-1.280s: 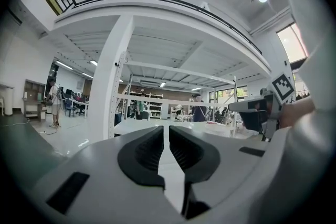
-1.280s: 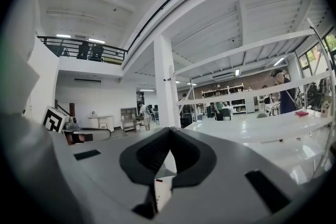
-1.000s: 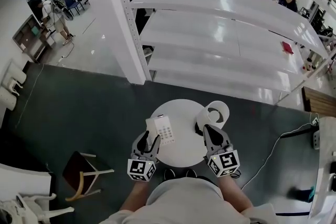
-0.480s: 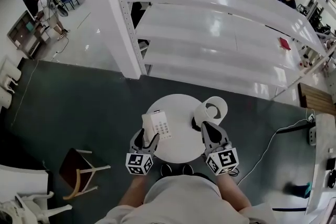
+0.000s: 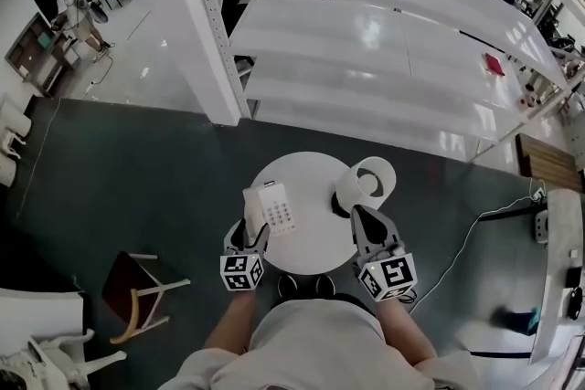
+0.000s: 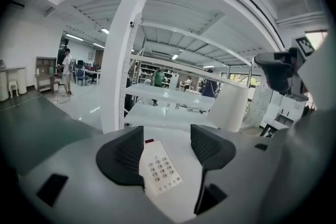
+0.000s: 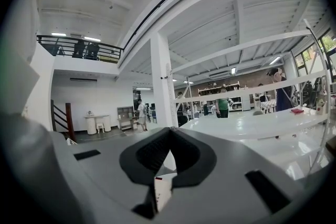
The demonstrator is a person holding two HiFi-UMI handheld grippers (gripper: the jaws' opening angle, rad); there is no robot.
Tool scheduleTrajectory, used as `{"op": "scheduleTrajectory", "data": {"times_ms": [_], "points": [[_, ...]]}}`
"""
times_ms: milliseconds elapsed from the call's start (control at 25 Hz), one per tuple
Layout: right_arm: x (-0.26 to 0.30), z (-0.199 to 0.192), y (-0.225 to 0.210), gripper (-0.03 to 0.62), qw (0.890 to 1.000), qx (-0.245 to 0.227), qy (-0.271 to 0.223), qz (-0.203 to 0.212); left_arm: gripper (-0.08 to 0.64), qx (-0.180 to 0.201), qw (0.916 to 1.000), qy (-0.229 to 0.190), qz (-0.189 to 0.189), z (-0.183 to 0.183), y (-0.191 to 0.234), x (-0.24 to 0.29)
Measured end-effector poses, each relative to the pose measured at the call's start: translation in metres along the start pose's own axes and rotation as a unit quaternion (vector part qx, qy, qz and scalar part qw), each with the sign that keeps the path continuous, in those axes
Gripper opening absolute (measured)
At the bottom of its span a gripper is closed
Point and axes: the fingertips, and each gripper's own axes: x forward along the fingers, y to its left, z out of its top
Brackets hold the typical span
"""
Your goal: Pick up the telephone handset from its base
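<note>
A white telephone [image 5: 277,207] with a grey keypad lies on the round white table [image 5: 311,237], its handset [image 5: 252,207] resting along the left side of the base. My left gripper [image 5: 249,231] sits low at the phone's near left edge. Its jaws have just been opening and now stand wide. In the left gripper view the keypad [image 6: 160,169] shows between the left gripper's [image 6: 166,134] pads, which do not touch it; the left jaw hides the handset. My right gripper [image 5: 357,216] hovers at the table's right side, shut [image 7: 169,134] on nothing.
A wide white paper roll [image 5: 366,184] stands on the table's far right, just ahead of the right gripper. White shelving [image 5: 384,41] and a white post [image 5: 196,32] rise beyond the table. A wooden-framed chair [image 5: 137,288] stands to the left, and a cable [image 5: 475,242] runs along the floor on the right.
The left gripper has sunk toward the table and closed in on the phone's left side, with its jaws spread wider. The right gripper has kept still.
</note>
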Motion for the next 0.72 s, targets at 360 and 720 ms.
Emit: {"op": "scheduleTrajectory", "data": {"times_ms": [360, 720], "points": [[-0.001, -0.003, -0.001, 0.009, 1.0, 0.003, 0.005, -0.007, 0.285, -0.028, 0.9973, 0.061, 0.029, -0.046, 0.028, 0.028], [0.001, -0.007, 0.0, 0.008, 1.0, 0.004, 0.009, -0.01, 0.285, -0.071, 0.9893, 0.119, 0.044, -0.09, 0.048, 0.058]]}}
